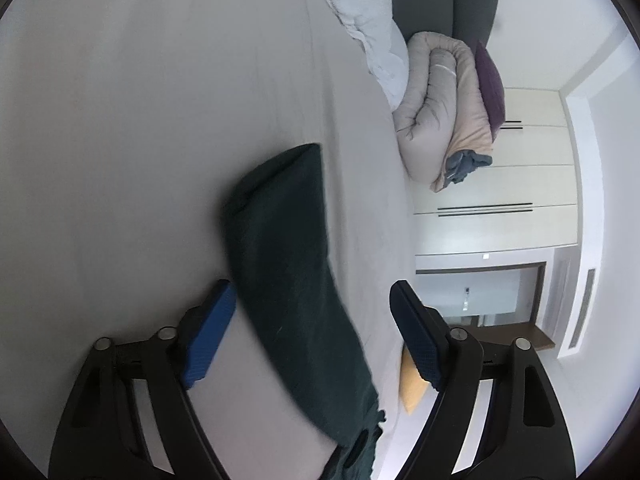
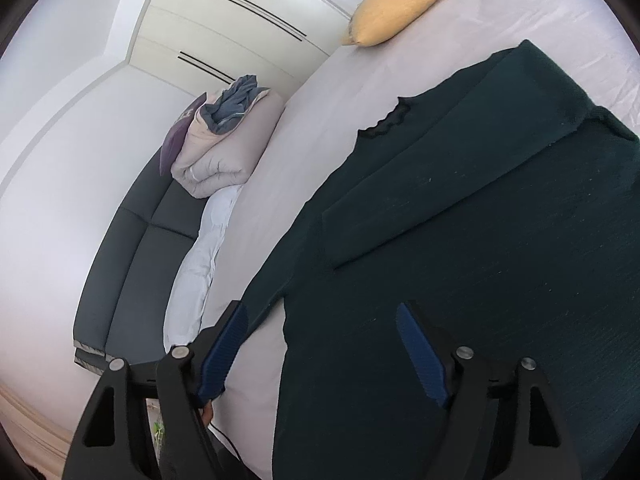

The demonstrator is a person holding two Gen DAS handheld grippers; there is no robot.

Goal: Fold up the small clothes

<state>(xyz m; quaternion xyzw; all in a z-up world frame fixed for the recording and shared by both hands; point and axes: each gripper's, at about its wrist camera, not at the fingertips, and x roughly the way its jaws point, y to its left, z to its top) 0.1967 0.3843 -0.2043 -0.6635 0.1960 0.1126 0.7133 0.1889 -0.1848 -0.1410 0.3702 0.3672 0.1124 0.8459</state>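
A dark green knit top (image 2: 460, 248) lies flat on the pale bed sheet (image 2: 320, 120), one sleeve folded across its body; its frilled neckline (image 2: 386, 120) points to the far side. In the left wrist view a long part of the same garment (image 1: 288, 248) runs between the fingers. My left gripper (image 1: 312, 316) is open, its blue pads on either side of the cloth and apart from it. My right gripper (image 2: 320, 340) is open over the garment's near edge, holding nothing.
A folded beige duvet (image 2: 224, 156) with a blue-grey garment (image 2: 232, 104) and a purple cushion (image 2: 174, 140) sits at the bed's far end, beside a white quilt (image 2: 200, 256). A yellow pillow (image 2: 396, 8) lies on the bed. A dark sofa (image 2: 132, 248) and wardrobe doors (image 2: 240, 20) stand beyond.
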